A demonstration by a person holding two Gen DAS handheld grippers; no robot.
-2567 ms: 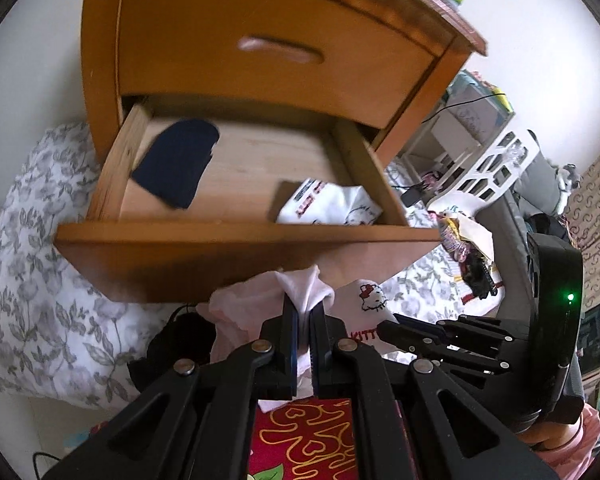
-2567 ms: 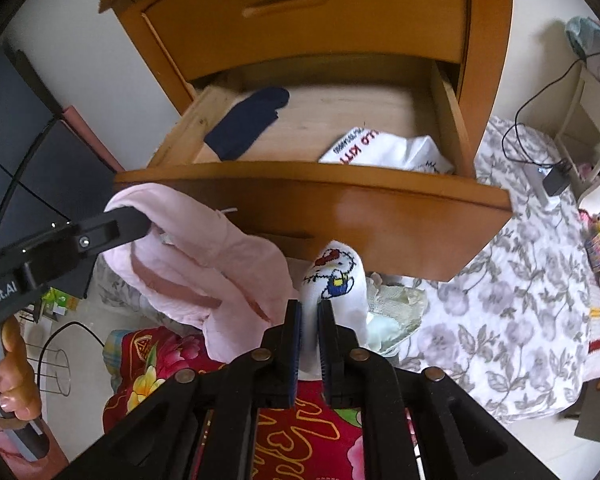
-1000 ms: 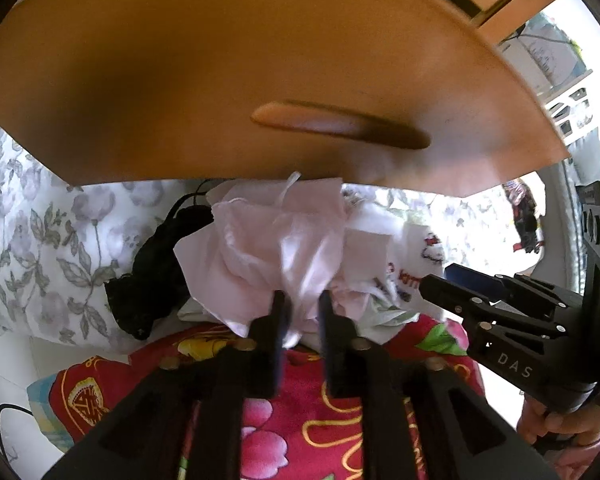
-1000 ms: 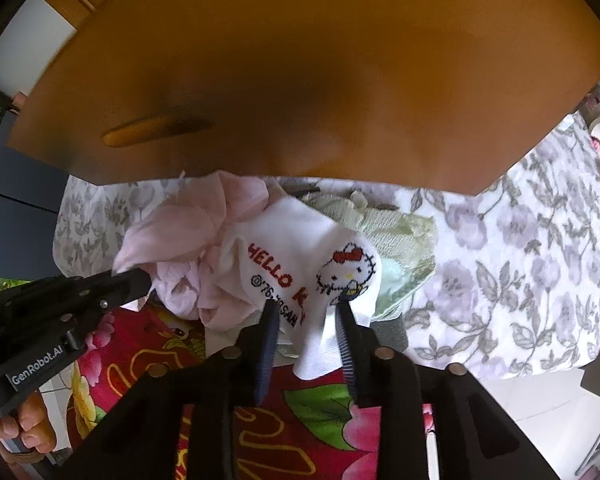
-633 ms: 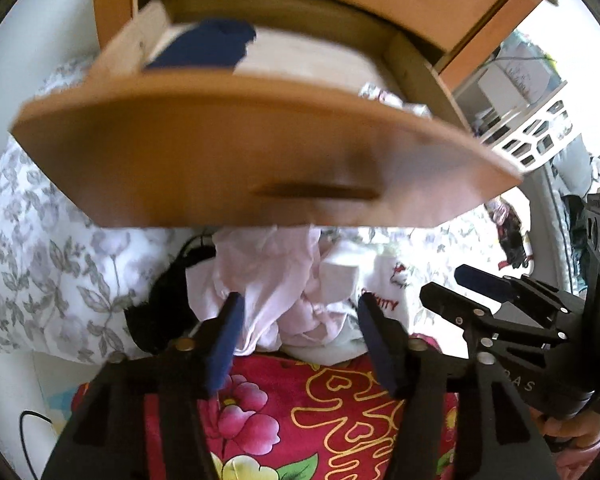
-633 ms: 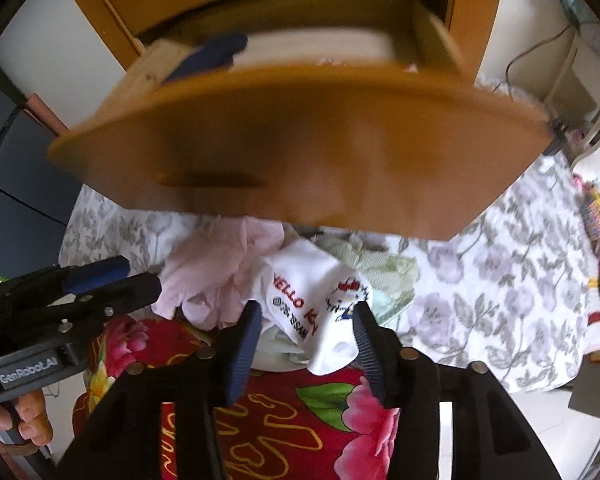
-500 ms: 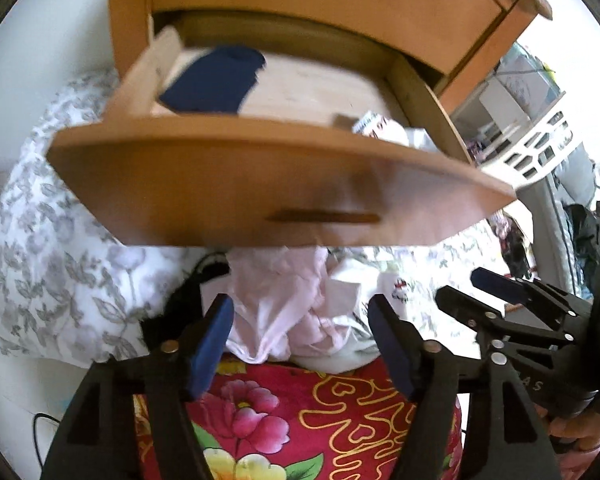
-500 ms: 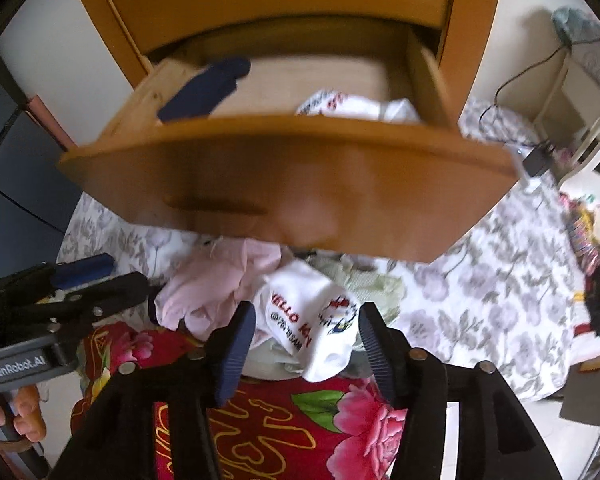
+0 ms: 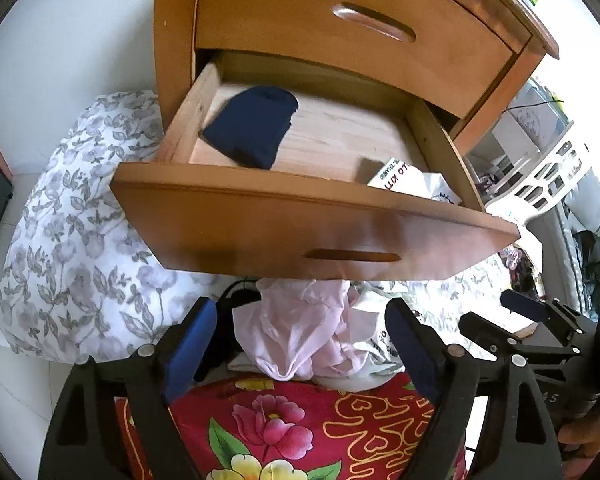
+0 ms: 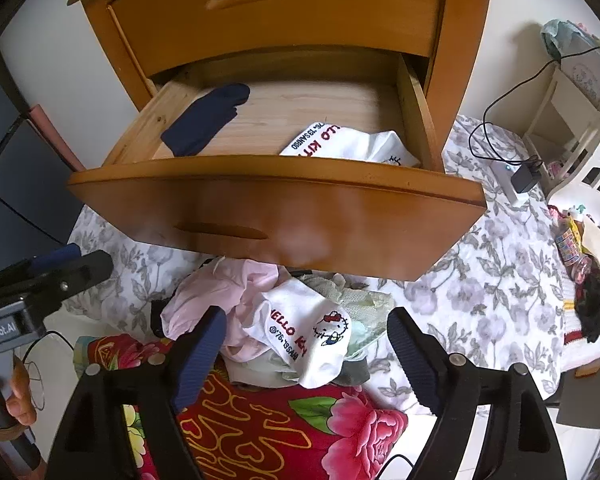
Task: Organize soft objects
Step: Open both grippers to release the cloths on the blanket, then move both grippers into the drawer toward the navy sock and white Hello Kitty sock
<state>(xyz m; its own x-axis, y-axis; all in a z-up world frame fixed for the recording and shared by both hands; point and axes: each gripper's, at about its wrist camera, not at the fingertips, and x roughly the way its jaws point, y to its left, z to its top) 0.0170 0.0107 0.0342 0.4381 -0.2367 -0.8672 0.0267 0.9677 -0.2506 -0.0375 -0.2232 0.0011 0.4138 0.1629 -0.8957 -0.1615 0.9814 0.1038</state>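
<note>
Jutting out over everything, the open lower drawer (image 10: 276, 204) of the wooden nightstand (image 9: 340, 20) already holds a folded navy sock (image 10: 204, 120) at its left and a white Hello Kitty sock (image 10: 348, 146) at its front right corner. Below the drawer front, a heap of soft things lies where the floral sheet (image 10: 480, 280) meets a red flowered blanket (image 10: 268, 428): a crumpled pink garment (image 9: 300, 328) on the left, a second white Hello Kitty sock (image 10: 308, 332) on the right, pale green fabric (image 10: 364, 304) behind it. The right claw (image 10: 306, 346) hangs spread wide and empty, the white sock directly ahead between its fingers, long axis slanting from upper left toward lower right across the gap. The left claw (image 9: 302, 340) is likewise wide open and holds nothing, with the pink garment centred ahead of it. By this layout, the right claw looks nearer the sock, the left nearer the pink garment, and either item would have to rise up and forward to clear the drawer front.
</note>
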